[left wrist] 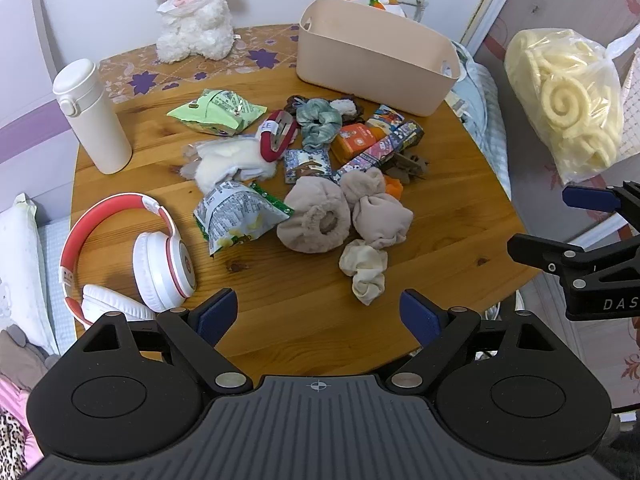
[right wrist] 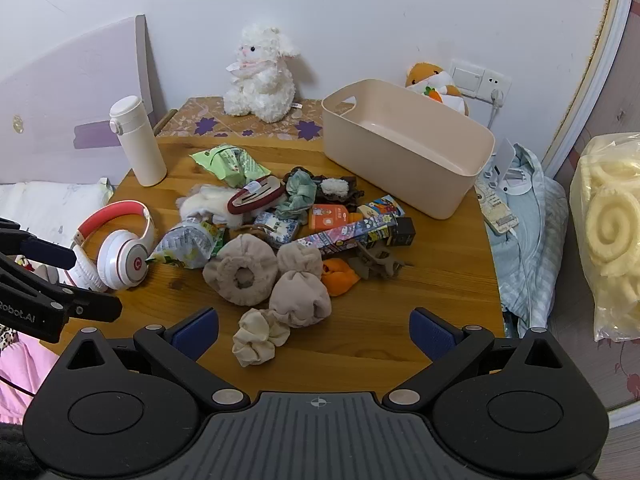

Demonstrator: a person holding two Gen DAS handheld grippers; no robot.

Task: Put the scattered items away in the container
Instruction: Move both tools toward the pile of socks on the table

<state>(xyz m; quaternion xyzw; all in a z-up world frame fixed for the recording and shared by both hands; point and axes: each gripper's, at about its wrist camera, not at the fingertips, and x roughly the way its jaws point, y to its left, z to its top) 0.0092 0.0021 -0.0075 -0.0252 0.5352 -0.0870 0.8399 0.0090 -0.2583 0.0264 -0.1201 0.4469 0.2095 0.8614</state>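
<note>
A heap of small items lies mid-table: beige fluffy scrunchies (left wrist: 314, 216) (right wrist: 240, 270), a cream scrunchie (left wrist: 364, 270) (right wrist: 260, 336), a green snack packet (left wrist: 218, 112) (right wrist: 228, 162), a red hair clip (left wrist: 278, 134) (right wrist: 256, 200), an orange box (left wrist: 356, 140) (right wrist: 334, 216) and a patterned long box (right wrist: 348, 234). The beige container (left wrist: 372, 56) (right wrist: 404, 148) stands empty at the back right. My left gripper (left wrist: 318, 316) hovers open over the table's near edge. My right gripper (right wrist: 314, 332) is open too, with the cream scrunchie just beyond its fingers and nothing gripped.
Red-and-white headphones (left wrist: 132, 256) (right wrist: 116, 248) and a white flask (left wrist: 92, 116) (right wrist: 138, 142) stand at the left. A white plush lamb (left wrist: 196, 12) (right wrist: 260, 76) sits at the back. A bag of yellow snacks (left wrist: 564, 100) hangs at the right. The round table's edge (left wrist: 516, 216) drops off to the right.
</note>
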